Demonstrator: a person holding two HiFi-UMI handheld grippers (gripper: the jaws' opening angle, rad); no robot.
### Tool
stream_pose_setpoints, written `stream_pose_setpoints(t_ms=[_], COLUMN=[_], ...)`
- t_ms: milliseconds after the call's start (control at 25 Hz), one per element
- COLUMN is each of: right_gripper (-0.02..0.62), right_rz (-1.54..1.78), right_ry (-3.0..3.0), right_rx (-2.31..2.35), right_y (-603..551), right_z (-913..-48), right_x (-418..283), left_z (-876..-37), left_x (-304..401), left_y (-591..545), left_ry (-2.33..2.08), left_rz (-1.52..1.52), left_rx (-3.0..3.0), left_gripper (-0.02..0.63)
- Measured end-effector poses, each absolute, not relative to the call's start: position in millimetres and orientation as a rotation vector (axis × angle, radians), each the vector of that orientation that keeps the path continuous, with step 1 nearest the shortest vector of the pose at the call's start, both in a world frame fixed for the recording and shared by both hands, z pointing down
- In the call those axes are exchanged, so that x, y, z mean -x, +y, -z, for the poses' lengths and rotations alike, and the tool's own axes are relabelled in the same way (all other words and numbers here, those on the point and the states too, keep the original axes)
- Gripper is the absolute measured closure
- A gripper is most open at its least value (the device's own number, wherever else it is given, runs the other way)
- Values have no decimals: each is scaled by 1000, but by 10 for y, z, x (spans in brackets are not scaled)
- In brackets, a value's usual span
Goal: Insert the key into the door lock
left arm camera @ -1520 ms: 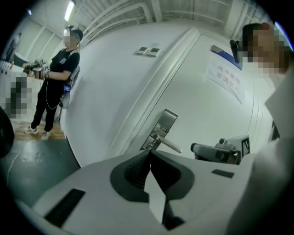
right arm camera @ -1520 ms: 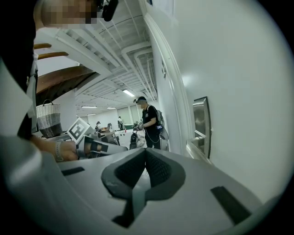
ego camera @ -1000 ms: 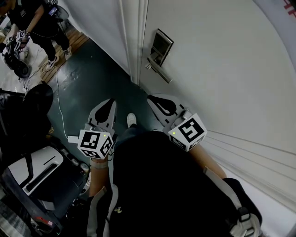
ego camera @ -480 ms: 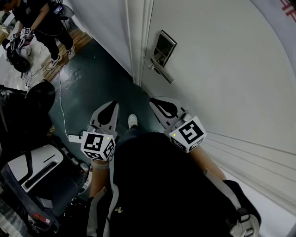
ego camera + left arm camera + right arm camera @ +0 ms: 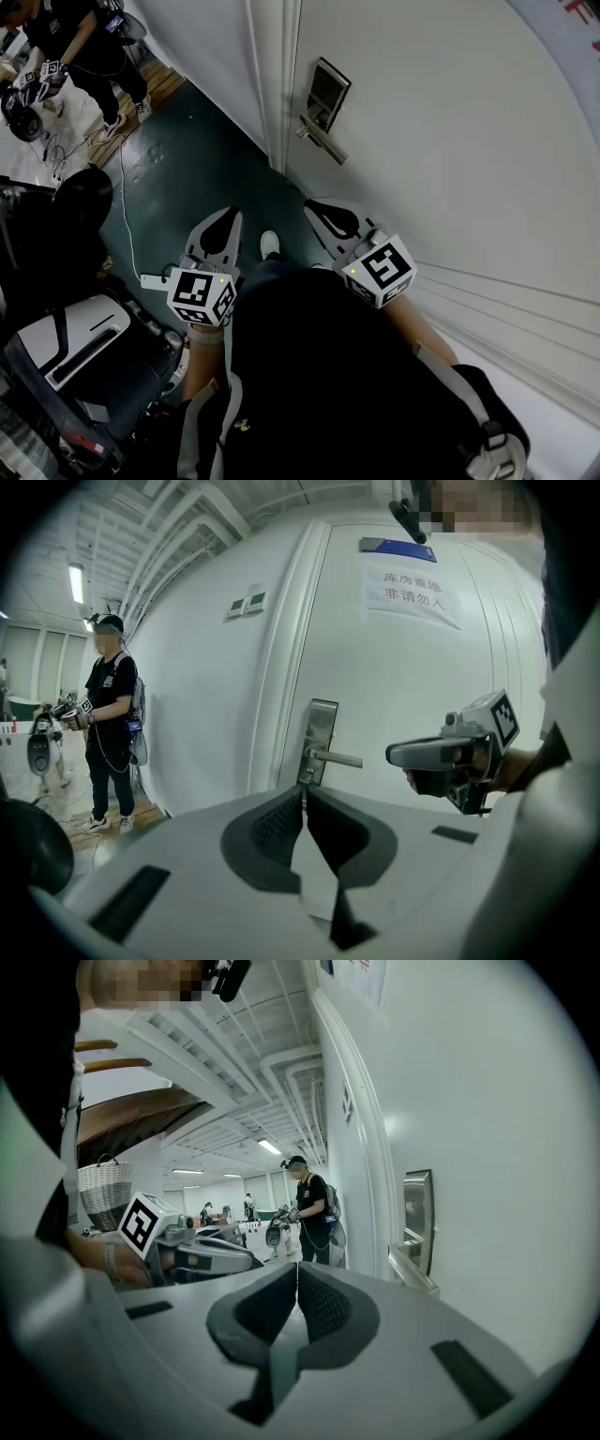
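Observation:
The silver door lock plate (image 5: 326,89) with its lever handle (image 5: 322,141) sits on the white door (image 5: 450,141), ahead of both grippers. In the left gripper view the lock plate (image 5: 319,735) and handle (image 5: 337,757) lie straight beyond the left gripper (image 5: 305,791), whose jaws are shut with nothing showing between them. In the right gripper view the right gripper (image 5: 297,1269) is also shut and empty-looking, with the lock plate (image 5: 419,1211) off to its right. Both the left gripper (image 5: 228,214) and the right gripper (image 5: 316,202) hang well short of the door. No key shows in any view.
A white wall and door frame (image 5: 272,84) stand left of the door. A person in black (image 5: 80,42) stands on the dark green floor (image 5: 178,159) at far left. A cable (image 5: 122,206) runs along the floor, and dark equipment (image 5: 75,347) sits low at left.
Almost nothing: the head view swayed slightly and the left gripper drifted a little right. Both grippers stay shut and away from the door.

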State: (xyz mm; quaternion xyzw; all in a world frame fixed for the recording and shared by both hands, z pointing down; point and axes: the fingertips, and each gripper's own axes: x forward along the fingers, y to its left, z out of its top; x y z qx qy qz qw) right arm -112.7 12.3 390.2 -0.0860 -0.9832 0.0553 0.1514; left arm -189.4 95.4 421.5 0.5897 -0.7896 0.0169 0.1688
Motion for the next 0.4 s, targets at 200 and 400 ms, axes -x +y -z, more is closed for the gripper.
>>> stream_pose_setpoints(t_ms=[200,400], right_gripper=[581,581], right_rz=[-165,-173], right_ry=[-2820,-2817], right_rx=[234,224], right_y=[109,85], right_z=[-3918,-3933], right_x=[1047,943], left_z=[-4246,-4271], left_x=[1820,1716], left_y=[934,904], left_ry=[-2229,-2215], left_rz=[-58,-63], left_rx=[-1683,-1686], left_gripper=[597,595])
